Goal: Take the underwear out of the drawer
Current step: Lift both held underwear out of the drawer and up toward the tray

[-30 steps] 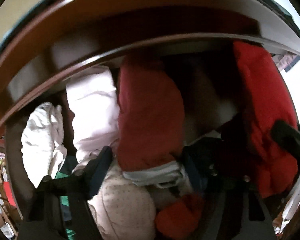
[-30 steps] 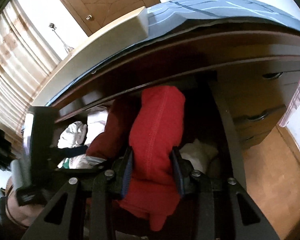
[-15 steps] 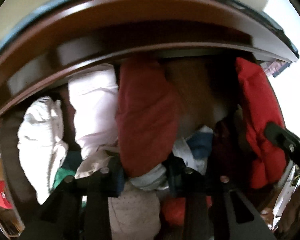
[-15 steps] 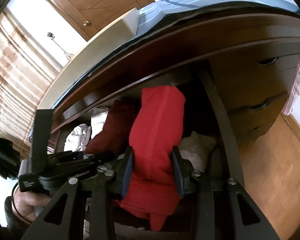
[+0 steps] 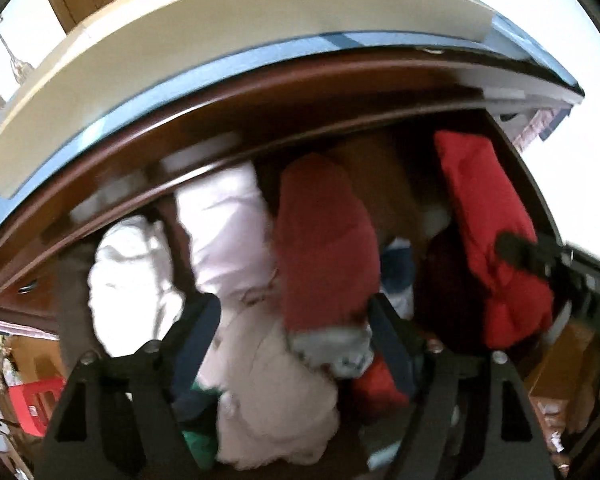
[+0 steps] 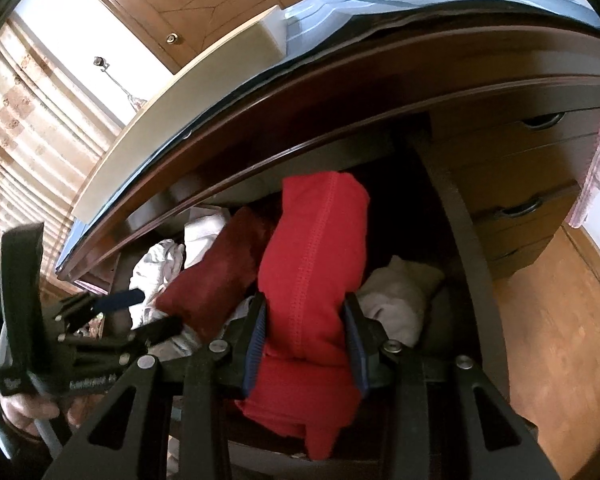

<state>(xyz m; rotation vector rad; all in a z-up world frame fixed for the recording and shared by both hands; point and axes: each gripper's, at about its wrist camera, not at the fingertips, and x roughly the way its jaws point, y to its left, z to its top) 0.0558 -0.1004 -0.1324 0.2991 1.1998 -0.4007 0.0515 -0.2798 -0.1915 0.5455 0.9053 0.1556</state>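
Drawer [image 6: 456,208] open, packed with folded clothes. Right gripper [image 6: 305,334] clamped on bright red underwear [image 6: 316,264], lifted above the drawer's contents, lower end hanging below the fingers [image 6: 256,340]. Left gripper [image 5: 296,320] over the drawer's middle, jaws opening, dark red garment [image 5: 324,244] and pale pink garment [image 5: 260,364] between them, no pad seen pressing. White cloth [image 5: 128,280] to the left. Grey bundle [image 6: 400,296] beside the red piece in the right view. Closed drawers [image 6: 516,184] to the right.
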